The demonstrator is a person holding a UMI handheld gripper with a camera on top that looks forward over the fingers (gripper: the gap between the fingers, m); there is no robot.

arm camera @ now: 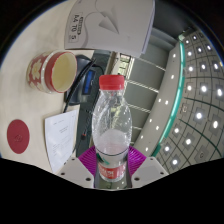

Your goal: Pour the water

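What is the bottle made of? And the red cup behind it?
The bottle looks like clear, shiny plastic: you can see through it, and its cap is red. It sits between the gripper fingers, apparently gripped. The red cup looks like matte paper or plastic with a pale inside; I can't tell which.

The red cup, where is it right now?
In the gripper view, the red cup stands on the table beyond the tool, to the left of the water bottle held between its fingers, with a round red lid nearer on the left.

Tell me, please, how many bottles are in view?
1: the bottle stands upright between the gripper's fingers, right of the red cup. Others may be hidden.
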